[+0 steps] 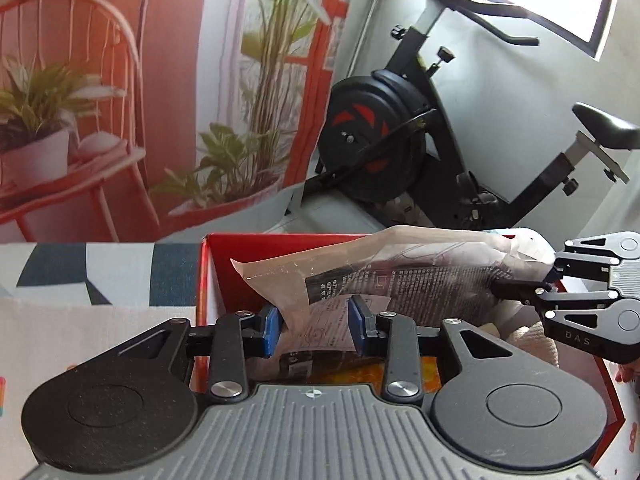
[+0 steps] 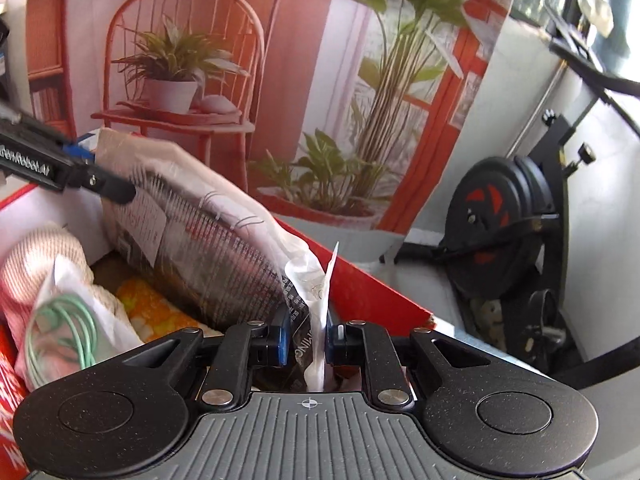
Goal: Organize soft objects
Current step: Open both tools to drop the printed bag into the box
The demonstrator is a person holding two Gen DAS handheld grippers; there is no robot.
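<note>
A clear plastic package (image 1: 400, 276) with black print and something soft inside hangs tilted over an open red box (image 1: 206, 280). In the left wrist view my left gripper (image 1: 316, 328) is shut on the package's near end, blue pads (image 1: 273, 330) pressed to each side. My right gripper (image 1: 554, 276) bites the far end at the right edge. In the right wrist view the right gripper (image 2: 307, 340) is shut on the package's (image 2: 208, 232) crumpled white end. The left gripper (image 2: 96, 182) holds its upper left end, above the box's rim (image 2: 360, 280).
Inside the box lie a pink-and-white knitted cloth (image 2: 36, 256), a bag with green cord (image 2: 68, 320) and an orange-yellow patterned item (image 2: 152, 308). A patterned tablecloth (image 1: 100, 272) lies to the left. Behind stand a printed backdrop (image 1: 160, 100) and an exercise bike (image 1: 400, 140).
</note>
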